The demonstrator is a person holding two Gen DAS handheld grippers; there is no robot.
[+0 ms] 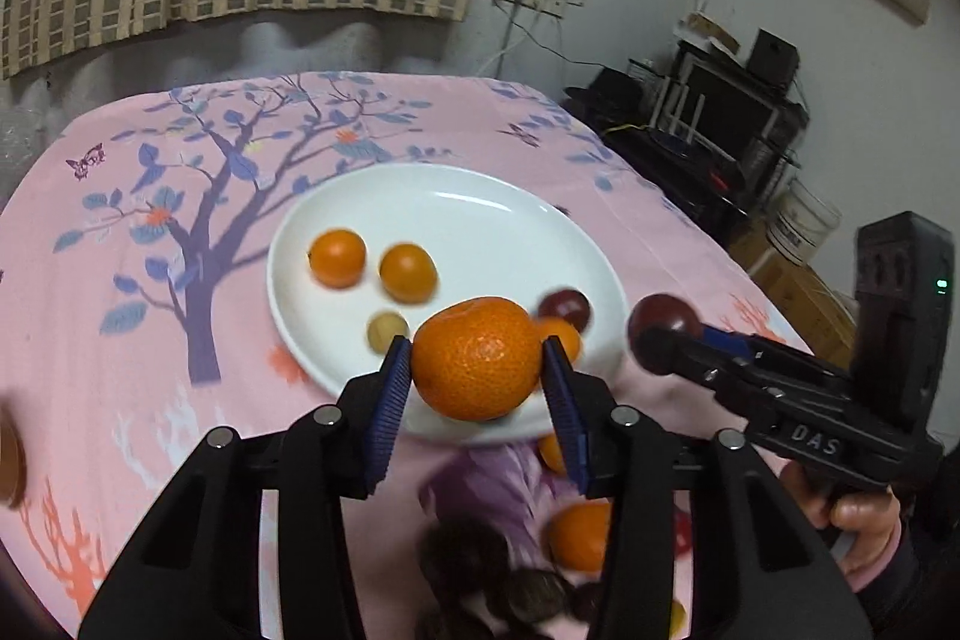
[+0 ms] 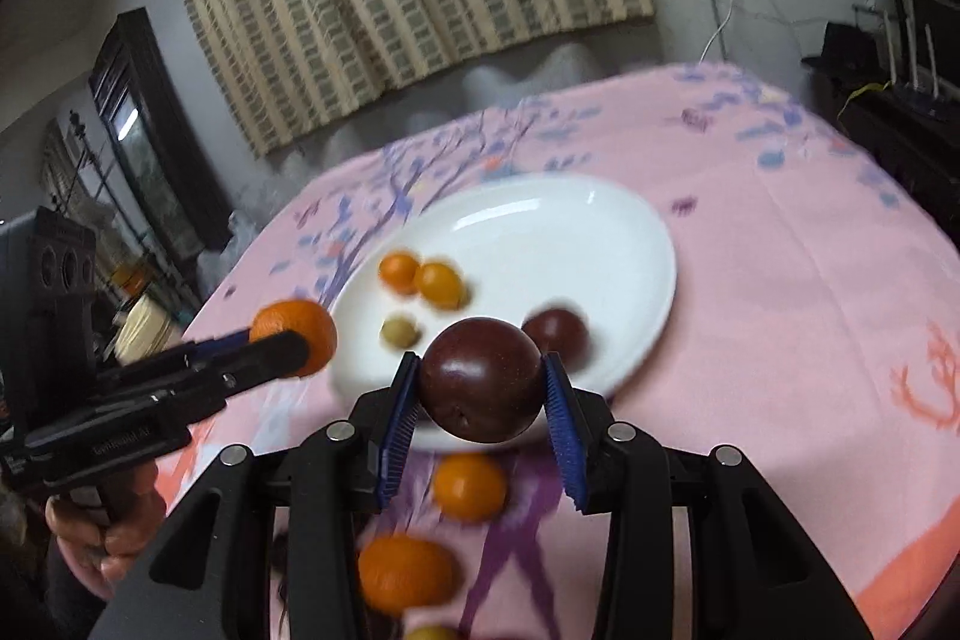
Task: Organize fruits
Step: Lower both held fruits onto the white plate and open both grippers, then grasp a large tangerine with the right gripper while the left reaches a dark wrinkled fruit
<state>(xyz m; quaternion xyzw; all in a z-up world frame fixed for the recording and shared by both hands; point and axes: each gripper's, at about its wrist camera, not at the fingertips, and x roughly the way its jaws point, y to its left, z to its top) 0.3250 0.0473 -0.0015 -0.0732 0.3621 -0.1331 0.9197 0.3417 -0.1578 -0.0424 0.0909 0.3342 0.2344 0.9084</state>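
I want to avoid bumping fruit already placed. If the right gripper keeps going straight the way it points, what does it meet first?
Probably the white plate, near the dark fruit lying on it; depth is unclear. The right gripper already holds a dark plum.

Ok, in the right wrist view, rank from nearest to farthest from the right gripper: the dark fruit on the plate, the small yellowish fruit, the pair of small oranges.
1. Dark fruit, just beyond the right gripper, plate's near right.
2. Small yellowish fruit, left of it.
3. Pair of small oranges, farther back left.
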